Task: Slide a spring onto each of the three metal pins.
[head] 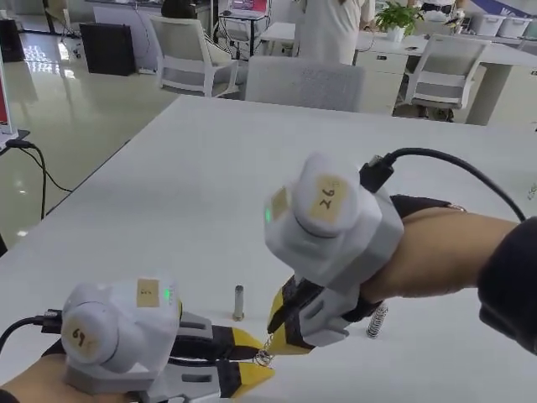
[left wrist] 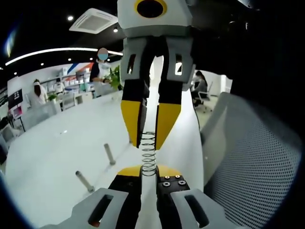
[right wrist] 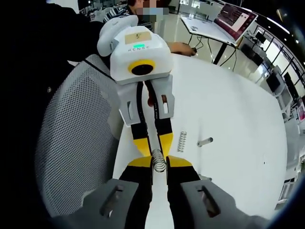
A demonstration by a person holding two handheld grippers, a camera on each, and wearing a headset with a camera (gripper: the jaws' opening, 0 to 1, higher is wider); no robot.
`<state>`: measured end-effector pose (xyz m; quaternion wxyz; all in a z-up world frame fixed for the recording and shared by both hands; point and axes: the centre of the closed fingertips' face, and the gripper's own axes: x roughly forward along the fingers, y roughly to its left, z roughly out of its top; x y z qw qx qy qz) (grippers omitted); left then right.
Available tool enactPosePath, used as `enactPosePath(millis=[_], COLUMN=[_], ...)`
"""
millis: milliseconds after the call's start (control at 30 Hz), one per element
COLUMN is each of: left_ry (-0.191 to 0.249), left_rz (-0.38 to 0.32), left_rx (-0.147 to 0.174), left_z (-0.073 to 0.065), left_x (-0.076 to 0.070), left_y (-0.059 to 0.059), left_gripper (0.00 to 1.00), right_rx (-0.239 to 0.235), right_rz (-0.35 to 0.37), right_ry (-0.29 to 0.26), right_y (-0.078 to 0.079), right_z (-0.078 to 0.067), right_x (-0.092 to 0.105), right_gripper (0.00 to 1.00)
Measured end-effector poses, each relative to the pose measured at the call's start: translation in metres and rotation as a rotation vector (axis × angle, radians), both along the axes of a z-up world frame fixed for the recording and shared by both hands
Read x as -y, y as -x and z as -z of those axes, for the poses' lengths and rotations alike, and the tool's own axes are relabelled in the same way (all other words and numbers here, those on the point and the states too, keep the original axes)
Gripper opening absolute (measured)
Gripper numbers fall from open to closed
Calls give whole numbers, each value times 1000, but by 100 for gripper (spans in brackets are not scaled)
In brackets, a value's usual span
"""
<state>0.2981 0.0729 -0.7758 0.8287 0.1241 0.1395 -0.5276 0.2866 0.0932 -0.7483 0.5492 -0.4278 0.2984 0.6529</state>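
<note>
Spring links left tongs, right tongs near table edge.

We are in an open-plan office: our white desk stands among rows of similar desks with pale swivel chairs on a glossy floor. We see a potted plant on a far desk, an open laptop, a grey mesh chair, and a ceiling air vent beside long strip lights.
</note>
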Motion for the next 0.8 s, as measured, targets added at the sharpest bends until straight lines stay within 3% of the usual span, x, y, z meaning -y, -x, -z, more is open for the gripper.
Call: enactPosePath(millis=[567, 800], left_ry=[8, 8], left_rz=[0, 2], left_rx=[6, 9], left_z=[-1, 0], left_x=[-1, -2], left_y=[-1, -2], left_gripper=[2, 2], right_rx=[-15, -31], right_rz=[22, 26], right_ry=[-31, -3], right_y=[-1, 1], right_z=[-1, 8], right_x=[-7, -2], right_gripper=[10, 14])
